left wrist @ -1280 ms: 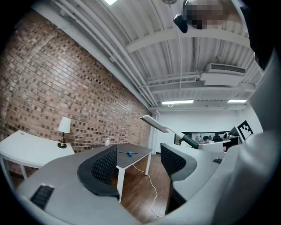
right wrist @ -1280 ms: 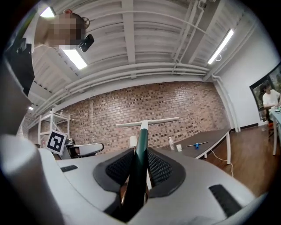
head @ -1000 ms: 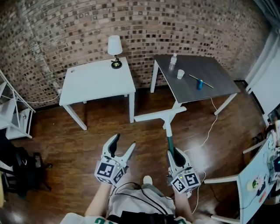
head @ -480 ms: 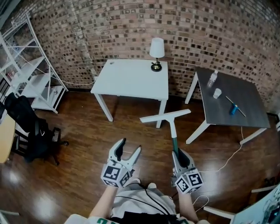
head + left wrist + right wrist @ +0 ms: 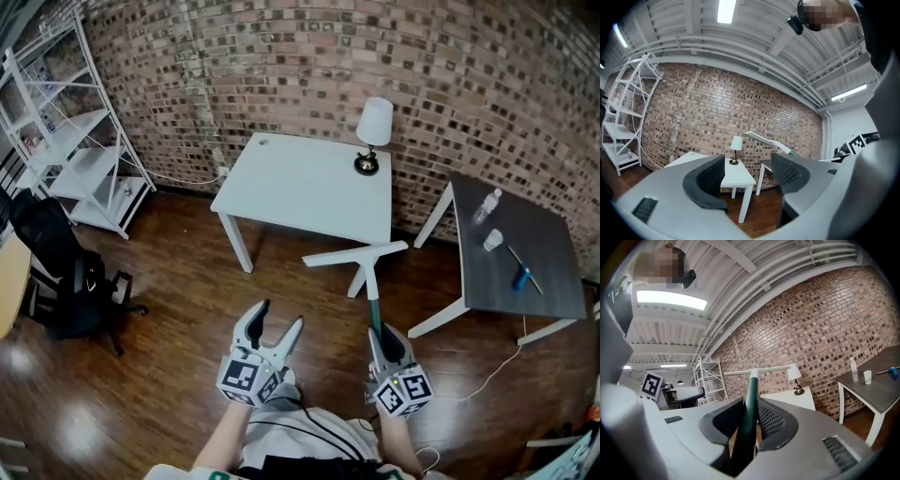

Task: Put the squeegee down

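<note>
Right gripper (image 5: 378,331): I have its jaws clamped on the squeegee (image 5: 368,281), pads pressed to the dark green handle. The shaft runs forward and about level. Its white blade bar sits crosswise in the air over the wood floor (image 5: 169,356), in front of the white table (image 5: 281,187). Left gripper (image 5: 280,315): jaws spread, nothing between them. A lamp (image 5: 373,131) stands at the white table's back edge. The grey table (image 5: 539,277) to the right carries a bottle (image 5: 487,204) and a cup (image 5: 493,240).
</note>
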